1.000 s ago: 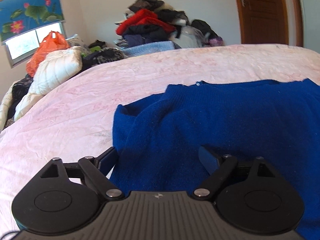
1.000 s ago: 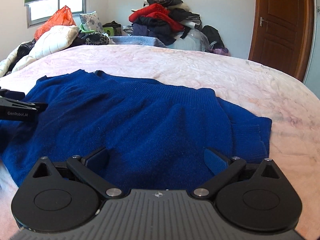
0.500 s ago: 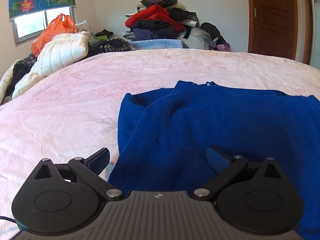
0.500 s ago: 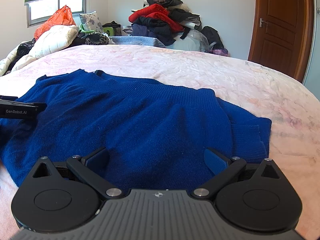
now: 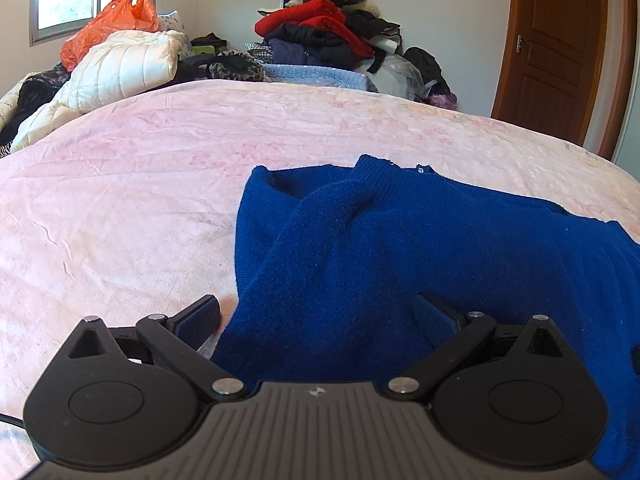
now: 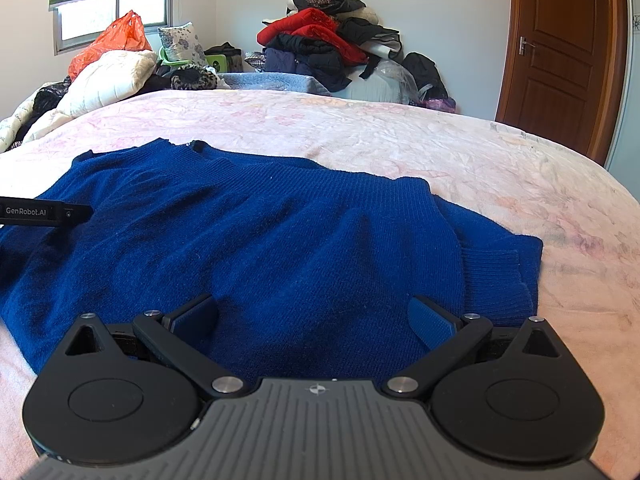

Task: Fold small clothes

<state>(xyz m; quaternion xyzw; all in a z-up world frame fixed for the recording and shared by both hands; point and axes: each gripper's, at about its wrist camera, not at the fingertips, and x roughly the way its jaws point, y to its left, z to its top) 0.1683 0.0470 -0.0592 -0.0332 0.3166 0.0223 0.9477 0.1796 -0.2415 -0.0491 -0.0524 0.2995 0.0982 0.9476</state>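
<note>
A dark blue knit sweater (image 6: pixel 280 232) lies spread on the pink bed cover (image 6: pixel 500 160), with a sleeve folded in at its right side. In the left wrist view the sweater (image 5: pixel 400 248) fills the right half, its left sleeve folded over. My left gripper (image 5: pixel 316 316) is open and empty, over the sweater's near left edge. My right gripper (image 6: pixel 314 314) is open and empty, over the sweater's near hem. One finger of the left gripper (image 6: pixel 44 212) shows at the left edge of the right wrist view.
A heap of clothes (image 6: pixel 332 44) rises beyond the far side of the bed. A white quilted jacket (image 5: pixel 124 68) and an orange plastic bag (image 5: pixel 112 24) lie at the far left. A brown wooden door (image 6: pixel 560 52) stands at the right.
My left gripper has swung and levelled, so the room has shifted right in its view. My right gripper has hardly moved. Both stay open.
</note>
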